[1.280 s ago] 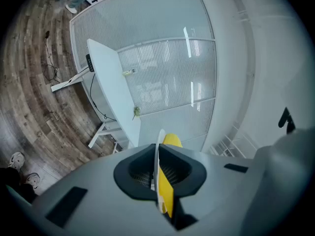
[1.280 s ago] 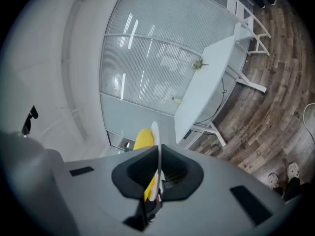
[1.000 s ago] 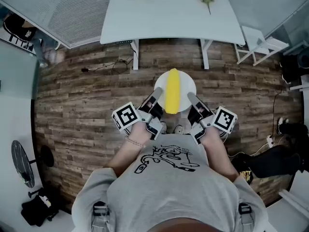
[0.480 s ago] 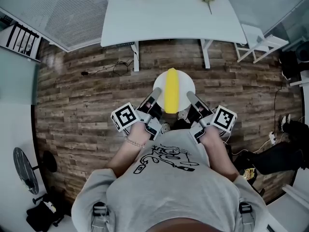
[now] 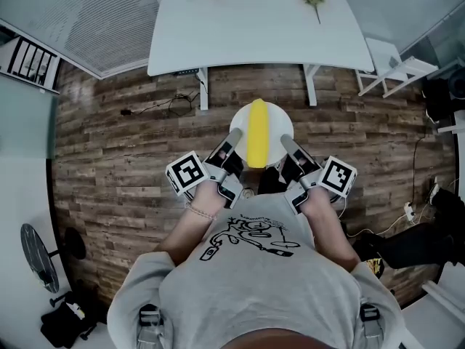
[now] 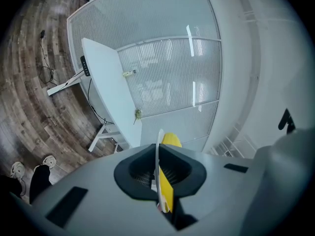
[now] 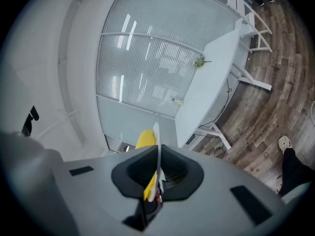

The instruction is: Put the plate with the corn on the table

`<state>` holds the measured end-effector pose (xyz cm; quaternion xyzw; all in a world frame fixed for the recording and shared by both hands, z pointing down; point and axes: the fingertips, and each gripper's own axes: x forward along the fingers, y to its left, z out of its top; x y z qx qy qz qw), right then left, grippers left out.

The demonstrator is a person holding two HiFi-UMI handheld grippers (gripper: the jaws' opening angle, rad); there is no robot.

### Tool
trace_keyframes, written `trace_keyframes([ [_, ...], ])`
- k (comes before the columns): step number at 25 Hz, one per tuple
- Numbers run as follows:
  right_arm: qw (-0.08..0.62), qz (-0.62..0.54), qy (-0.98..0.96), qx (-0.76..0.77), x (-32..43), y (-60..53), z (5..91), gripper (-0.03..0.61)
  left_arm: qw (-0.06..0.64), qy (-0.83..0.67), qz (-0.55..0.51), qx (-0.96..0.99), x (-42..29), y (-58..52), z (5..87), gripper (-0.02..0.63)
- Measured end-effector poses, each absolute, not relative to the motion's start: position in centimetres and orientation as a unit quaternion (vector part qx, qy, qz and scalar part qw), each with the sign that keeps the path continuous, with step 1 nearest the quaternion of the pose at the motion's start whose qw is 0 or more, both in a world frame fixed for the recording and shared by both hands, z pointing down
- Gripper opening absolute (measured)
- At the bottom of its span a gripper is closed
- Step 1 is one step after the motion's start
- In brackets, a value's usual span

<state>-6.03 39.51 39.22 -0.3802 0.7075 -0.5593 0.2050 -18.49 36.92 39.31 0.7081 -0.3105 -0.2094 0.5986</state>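
Since the plate (image 5: 282, 126) is wide and the corn (image 5: 257, 131) just lies loose along it, we've got both grippers on it. Left gripper (image 5: 232, 140) pinches the rim at 8 o'clock, right gripper (image 5: 286, 144) at 4 o'clock, each with jaws clamped tight on the thin edge. That holds it level above the floor (image 5: 131, 144). The table (image 5: 261, 27) sits at 12 o'clock, well apart, so we reckon carrying comes next.

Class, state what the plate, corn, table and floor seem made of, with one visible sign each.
Plate: white, thin-rimmed, smooth; ceramic or plastic, unclear.
Corn: uniform yellow, smooth block; likely a plastic toy.
Table: matte white top, probably laminate or painted board.
Floor: brown wood-grain planks, wood or laminate.
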Motion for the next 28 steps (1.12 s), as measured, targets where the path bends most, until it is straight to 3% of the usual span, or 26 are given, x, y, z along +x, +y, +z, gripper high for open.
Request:
trace_keyframes([
  [28, 0.188, -0.566, 0.718, -0.359, 9.2, 20.1, 39.2, 0.018, 0.589, -0.339, -0.210, 0.703, -3.6, 18.2, 38.8, 0.028],
])
